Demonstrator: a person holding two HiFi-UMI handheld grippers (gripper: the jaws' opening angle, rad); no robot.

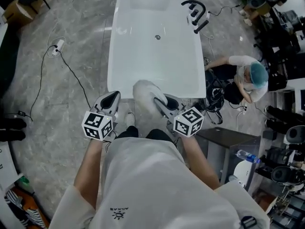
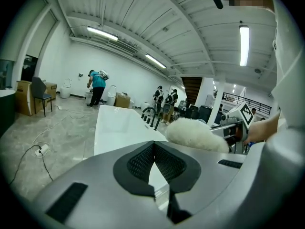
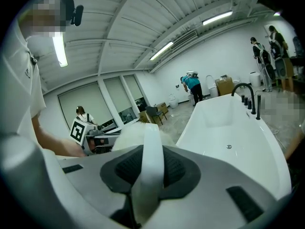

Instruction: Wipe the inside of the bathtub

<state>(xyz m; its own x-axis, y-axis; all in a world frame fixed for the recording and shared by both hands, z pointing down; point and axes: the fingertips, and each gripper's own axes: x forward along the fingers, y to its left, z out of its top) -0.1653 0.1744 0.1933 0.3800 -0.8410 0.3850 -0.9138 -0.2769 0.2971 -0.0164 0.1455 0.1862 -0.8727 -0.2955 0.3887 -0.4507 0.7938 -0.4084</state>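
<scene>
Right gripper is squeezed tight on a white strap. The strap is part of a fluffy white wiping pad. Seen from the head view, the pad sits over the near rim of the bathtub, not down inside it. I cannot tell if it touches the rim.

Left gripper is pinched closed with nothing in it. It is just outside the tub's near end, close to the near left corner. It is beside the pad and apart from it.

The tub is long and white, and its inside is smooth. A small round drain sits in the middle of the tub floor. A black tap stands on the tub's right edge, toward the far end.

A person in a white top crouches on the floor just past the tub's right side. A white plug block with a black wire lies on the grey floor off the tub's left side.
</scene>
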